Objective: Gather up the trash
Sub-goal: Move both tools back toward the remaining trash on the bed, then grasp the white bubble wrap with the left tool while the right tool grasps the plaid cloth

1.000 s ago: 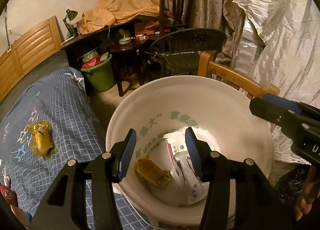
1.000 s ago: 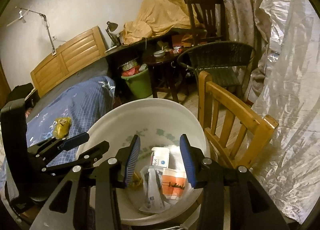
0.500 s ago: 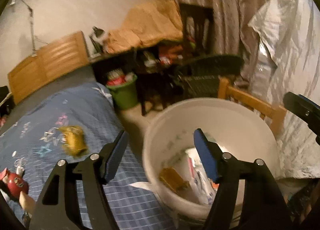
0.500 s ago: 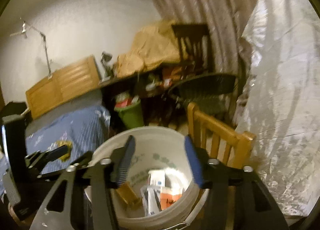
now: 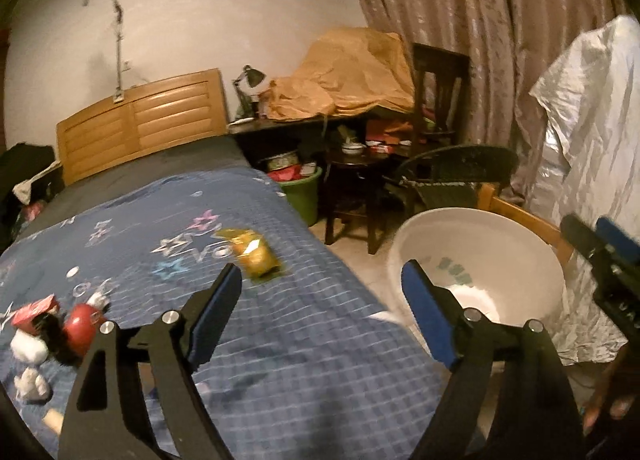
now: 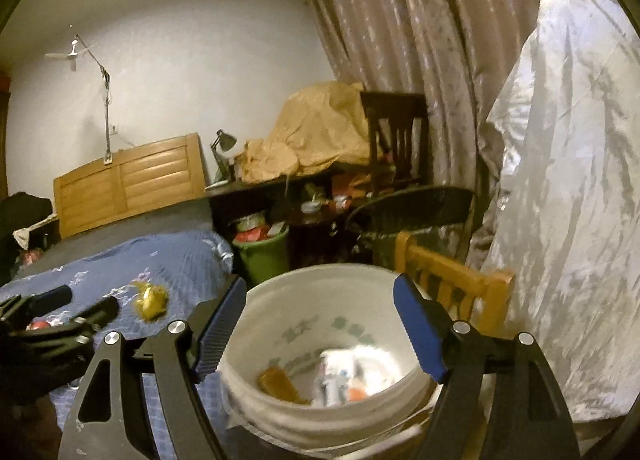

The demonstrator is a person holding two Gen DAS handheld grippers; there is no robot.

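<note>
Both grippers have swung away from the white bucket [image 6: 316,344] since a second ago, when each hung right over its mouth, and the left wrist view now looks across the bed instead of down into the pail. Nearest the left camera, the left gripper [image 5: 322,310] has just been spreading its jaws; they stand wide apart with nothing between them, over the blue checked bedspread [image 5: 304,360]. The right gripper [image 6: 320,326] has likewise just been opening and is released and empty, its blue pads framing the bucket's near rim. Inside the bucket lie a brown wrapper [image 6: 280,382] and several white and orange packets [image 6: 348,374], blurred. On the bedspread, just beyond the left gripper's tips, lies a yellow snack wrapper [image 5: 256,254], untouched. Toward the left edge sit a red round object [image 5: 82,322] and something white beside it, both too blurred to identify. Behind the bucket is a light wooden chair [image 6: 452,284], partly hidden by it. Farther back stand a green bin [image 5: 302,195] full of rubbish, a dark side table [image 5: 352,163], a wicker chair [image 5: 456,175] and a cluttered desk with a lamp [image 5: 250,77]. A wooden headboard [image 5: 140,119], curtains [image 5: 480,19] and a silver cover [image 6: 560,179] close the room.
</note>
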